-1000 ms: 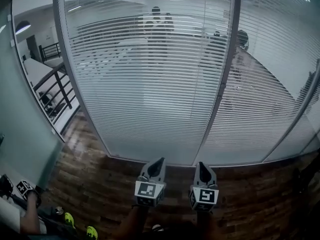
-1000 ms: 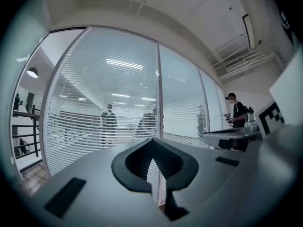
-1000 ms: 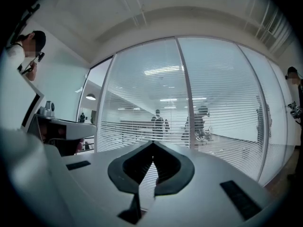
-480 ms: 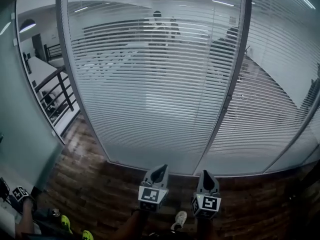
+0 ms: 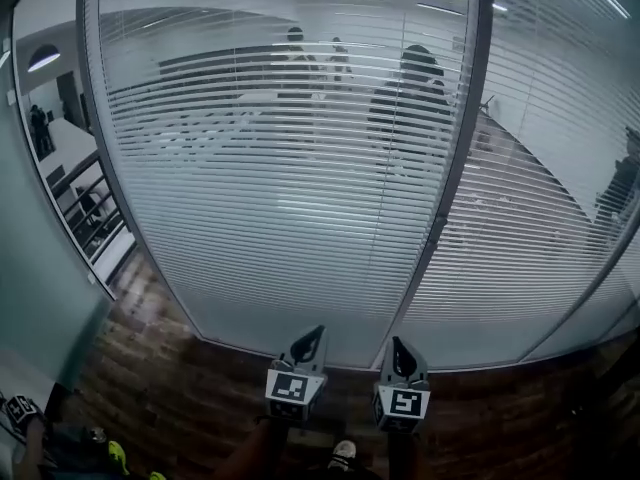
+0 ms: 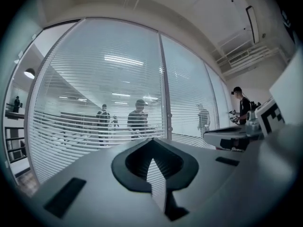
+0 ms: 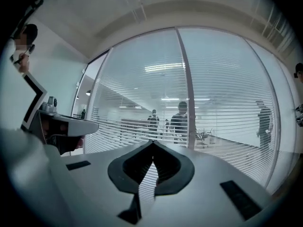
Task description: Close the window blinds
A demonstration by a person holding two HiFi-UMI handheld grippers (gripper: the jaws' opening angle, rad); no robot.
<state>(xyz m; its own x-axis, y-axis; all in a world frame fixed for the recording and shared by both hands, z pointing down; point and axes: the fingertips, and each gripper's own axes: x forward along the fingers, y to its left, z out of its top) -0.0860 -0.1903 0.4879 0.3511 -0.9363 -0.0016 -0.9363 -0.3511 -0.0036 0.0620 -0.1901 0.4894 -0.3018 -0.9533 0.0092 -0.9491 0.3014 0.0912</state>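
Note:
White horizontal window blinds [image 5: 290, 198] hang behind a tall glass wall, and their slats stand apart so that figures show through. A grey upright frame post [image 5: 455, 168] splits the glass. My left gripper [image 5: 308, 340] and right gripper [image 5: 401, 350] are side by side at the bottom centre, tips toward the glass and short of it. Both are shut with nothing in them. In the left gripper view the left gripper [image 6: 152, 142] points at the blinds [image 6: 94, 89]. In the right gripper view the right gripper [image 7: 153, 144] faces the blinds [image 7: 142, 98].
A dark wooden floor [image 5: 180, 398] runs up to the glass. A teal wall [image 5: 40, 298] and a railing [image 5: 85, 208] are at the left. A person's arm with a marker cube [image 5: 20, 413] is at the lower left. Figures [image 5: 405, 98] show in or behind the glass.
The glass and blinds have come nearer and fill more of the head view. Both grippers stay shut, side by side, now closer to the foot of the window.

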